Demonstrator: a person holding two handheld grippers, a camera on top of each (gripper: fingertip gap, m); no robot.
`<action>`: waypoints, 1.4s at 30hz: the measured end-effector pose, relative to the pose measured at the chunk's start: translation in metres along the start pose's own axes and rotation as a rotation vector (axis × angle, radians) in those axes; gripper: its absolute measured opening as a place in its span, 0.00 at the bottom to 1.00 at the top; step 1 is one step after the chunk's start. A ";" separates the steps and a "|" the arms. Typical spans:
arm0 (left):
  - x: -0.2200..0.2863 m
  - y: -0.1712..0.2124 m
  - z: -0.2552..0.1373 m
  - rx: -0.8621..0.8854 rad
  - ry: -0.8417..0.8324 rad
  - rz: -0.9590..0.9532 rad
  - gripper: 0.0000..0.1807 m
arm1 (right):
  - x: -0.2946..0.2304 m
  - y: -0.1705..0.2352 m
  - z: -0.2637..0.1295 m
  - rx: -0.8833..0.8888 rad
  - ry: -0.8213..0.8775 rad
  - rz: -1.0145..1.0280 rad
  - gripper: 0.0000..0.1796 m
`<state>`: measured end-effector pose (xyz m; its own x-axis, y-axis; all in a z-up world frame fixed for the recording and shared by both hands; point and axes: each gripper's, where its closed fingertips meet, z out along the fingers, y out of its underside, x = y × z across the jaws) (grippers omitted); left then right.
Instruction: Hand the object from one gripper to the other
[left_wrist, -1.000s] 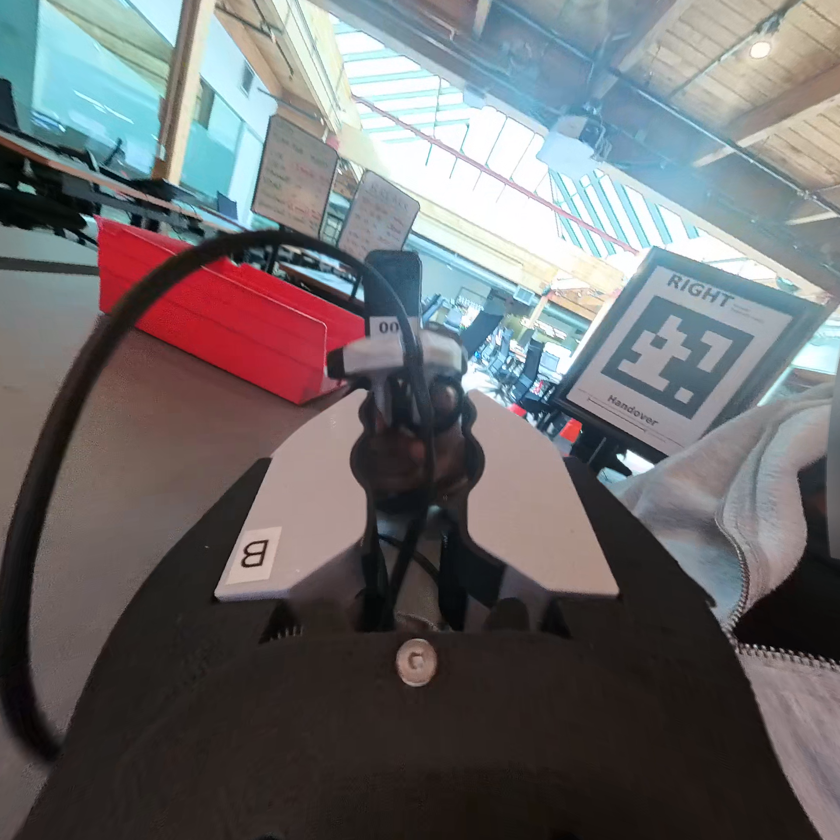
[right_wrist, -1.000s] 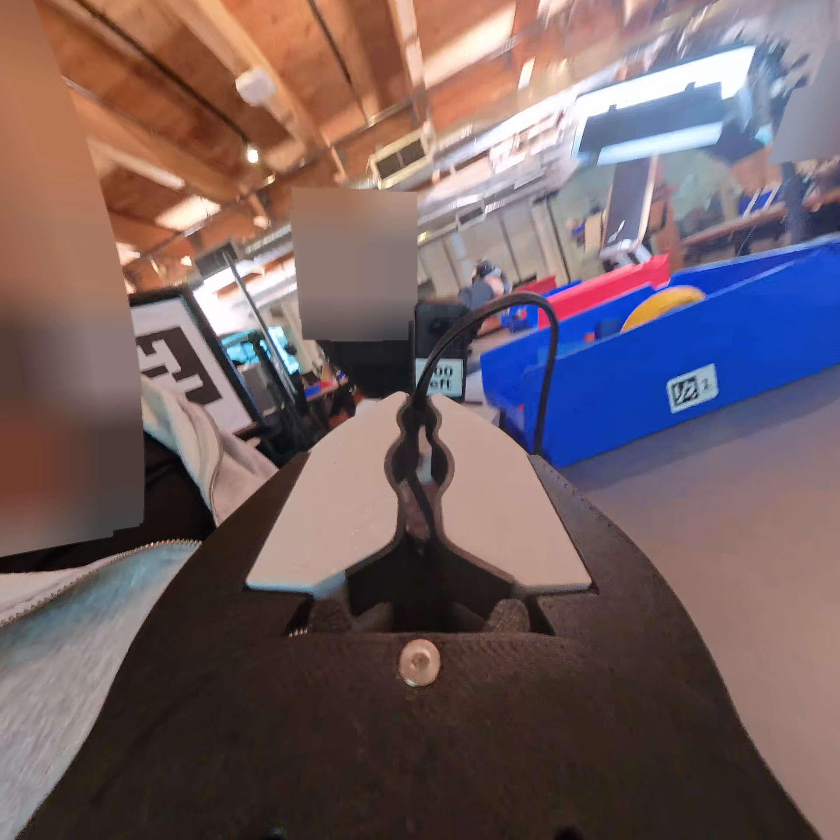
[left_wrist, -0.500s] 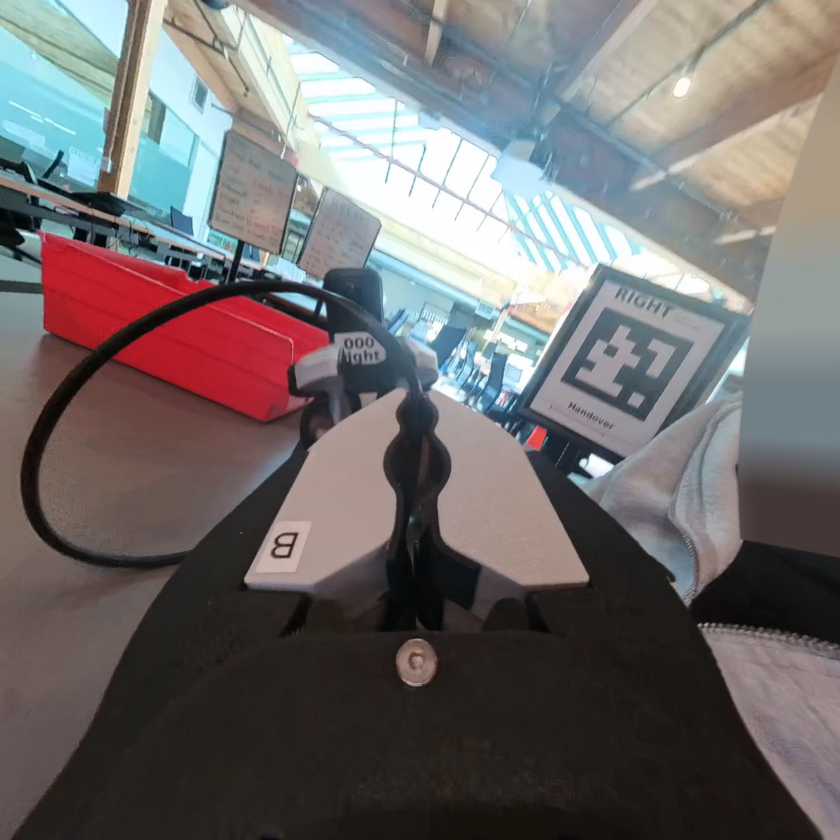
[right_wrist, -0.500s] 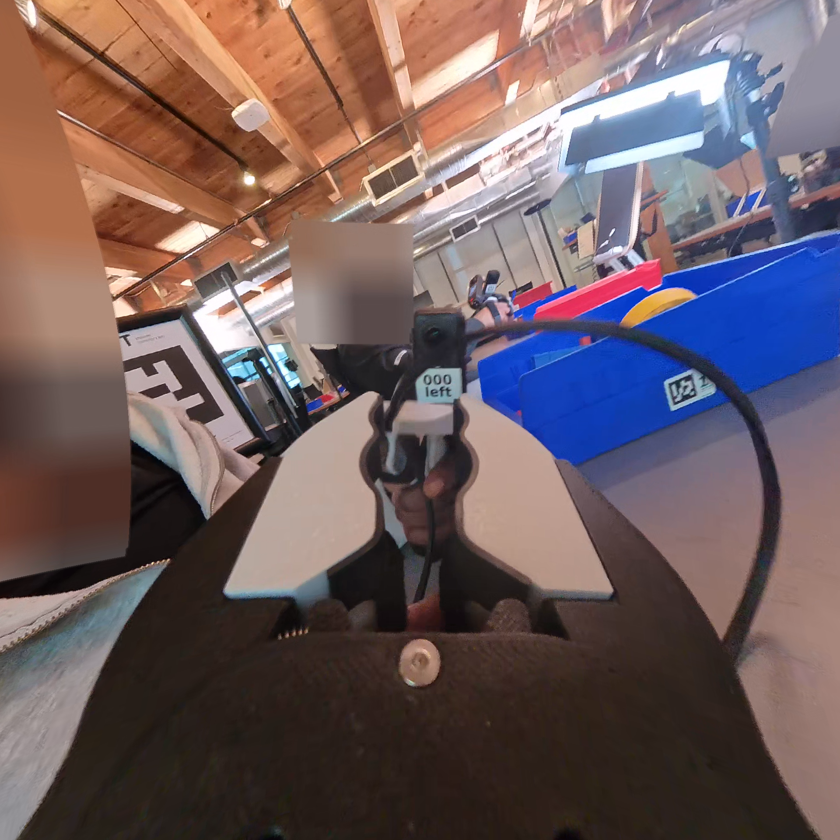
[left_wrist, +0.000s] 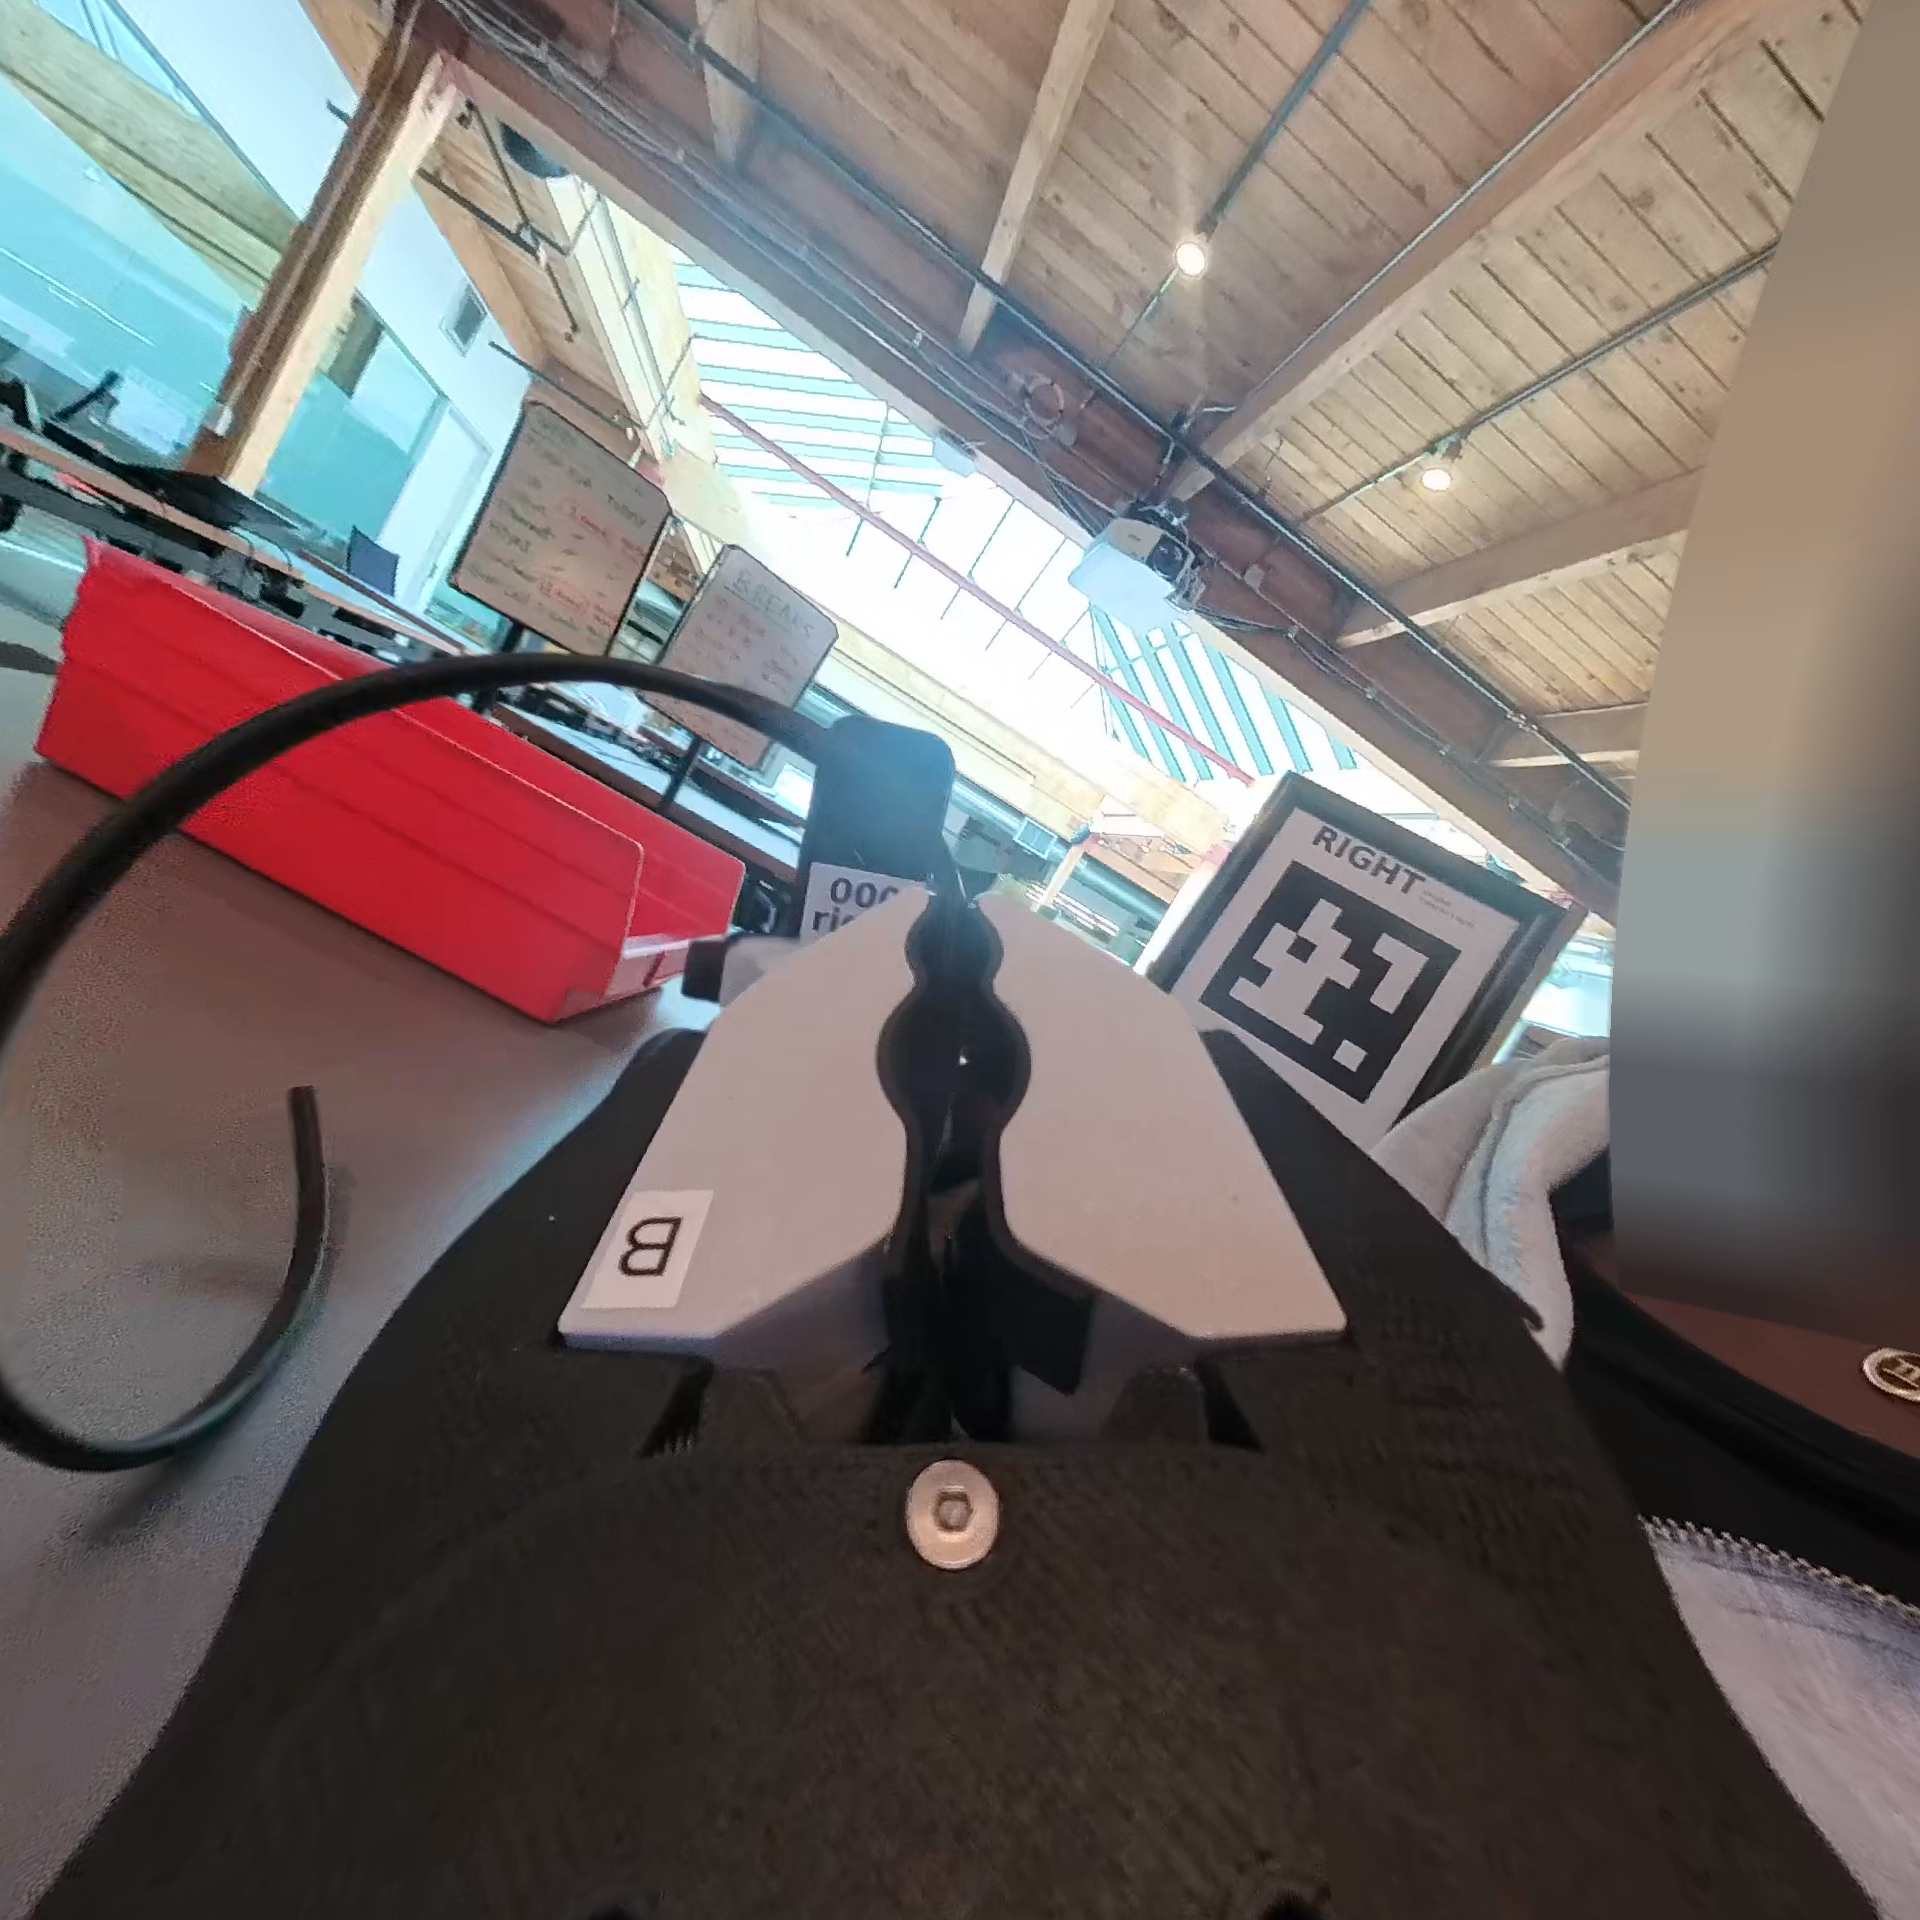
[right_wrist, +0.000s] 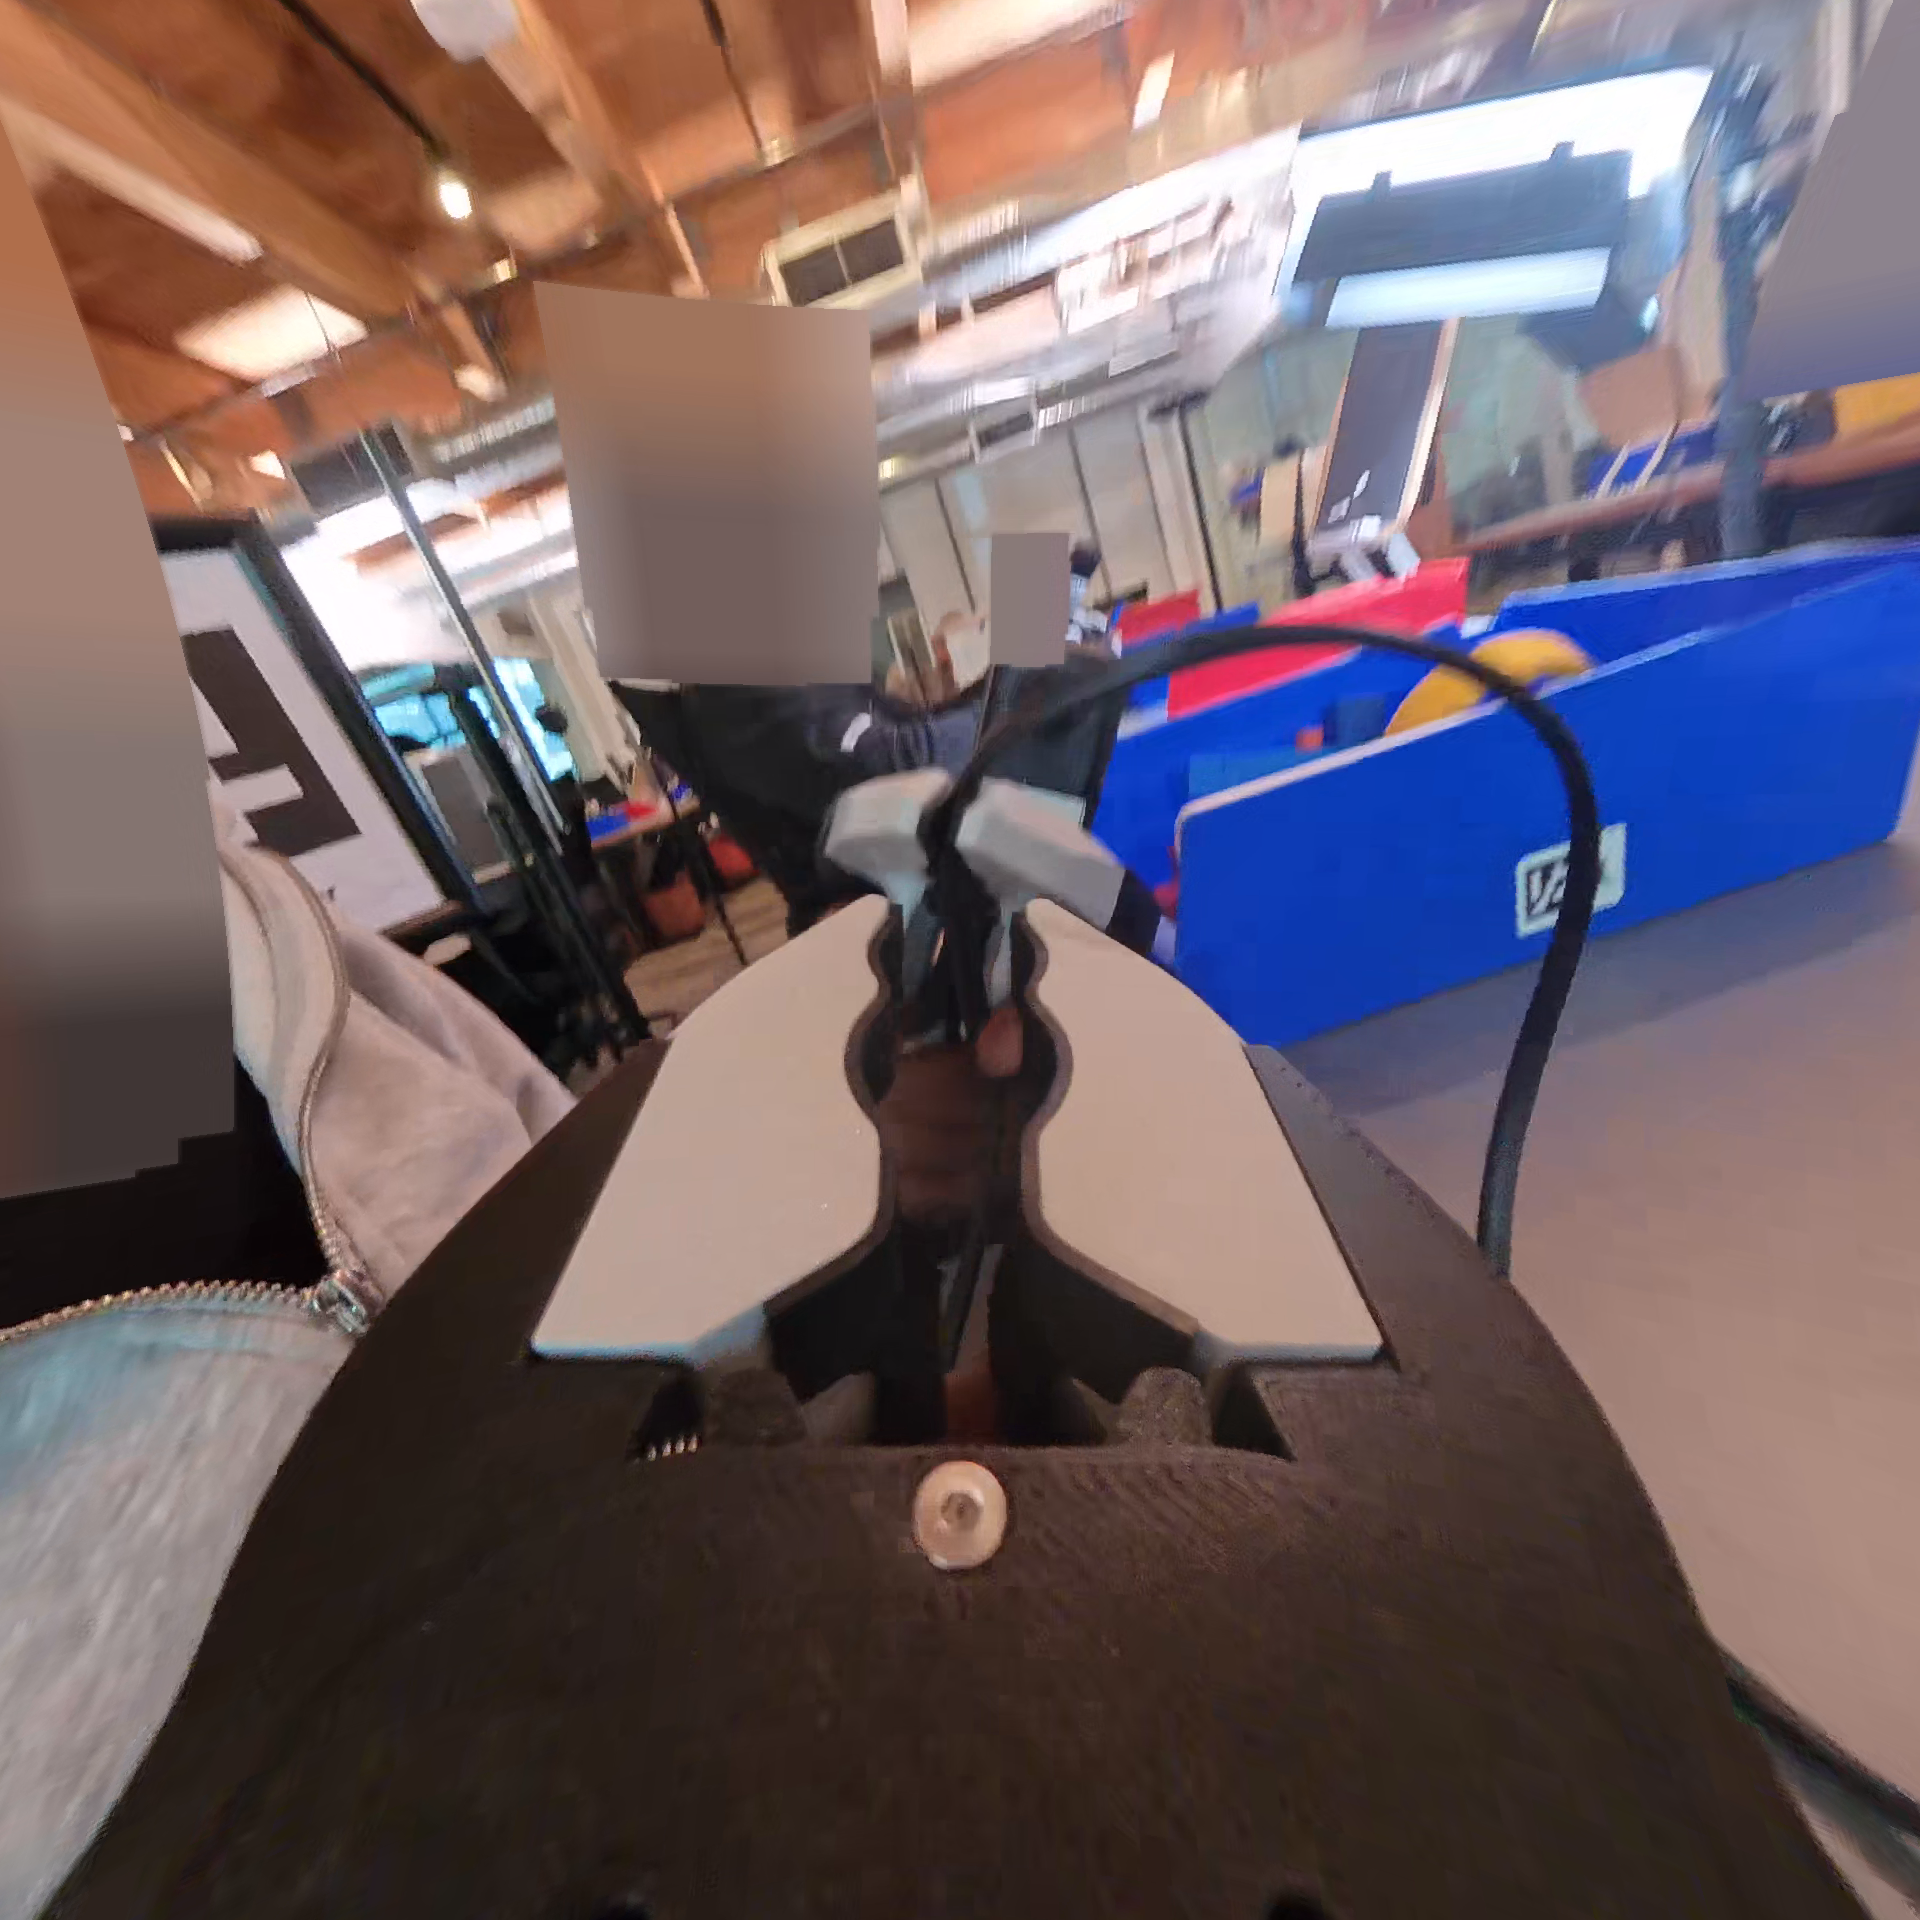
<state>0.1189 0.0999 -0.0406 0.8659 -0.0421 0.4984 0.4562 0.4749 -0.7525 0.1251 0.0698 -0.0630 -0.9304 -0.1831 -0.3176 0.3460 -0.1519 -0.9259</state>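
Note:
The object is a black cable (left_wrist: 312, 696). My left gripper (left_wrist: 953, 920) is shut on it at the fingertips. From there the cable arcs up and left, loops down over the grey table (left_wrist: 208, 1039) and ends in a free tip. The right gripper's black camera body (left_wrist: 883, 779) shows just behind my left fingertips. In the right wrist view, my right gripper (right_wrist: 956, 920) stands partly open with a narrow gap. Through that gap I see the left gripper (right_wrist: 951, 831) head-on, pinching the cable (right_wrist: 1558, 810), which arcs off to the right.
A red bin (left_wrist: 364, 821) lies on the table at far left. A framed black-and-white marker sign (left_wrist: 1351, 977) stands at right. Blue bins (right_wrist: 1558, 883) with a yellow roll (right_wrist: 1496, 665) stand at the right side. A person's grey zipped jacket (right_wrist: 364, 1039) is close by. Left and right tips are no more than a few centimetres apart.
One second ago my right gripper held the cable and my left was open. My left then shut on it and my right let go. The right jaws are now narrower than half a second ago.

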 end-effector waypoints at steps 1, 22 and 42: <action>0.002 0.000 0.001 -0.001 0.014 0.000 0.02 | 0.000 -0.006 -0.003 0.036 0.003 -0.017 0.09; -0.006 0.005 0.001 -0.036 -0.063 0.037 0.15 | 0.000 -0.026 -0.016 0.161 -0.033 0.028 0.03; -0.010 0.018 0.004 -0.130 -0.098 0.120 0.02 | 0.011 -0.041 -0.029 0.283 -0.009 0.117 0.10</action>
<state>0.1178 0.1122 -0.0580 0.8943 0.0968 0.4368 0.3794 0.3533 -0.8551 0.0976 0.1021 -0.0344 -0.8817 -0.2240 -0.4152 0.4716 -0.3941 -0.7889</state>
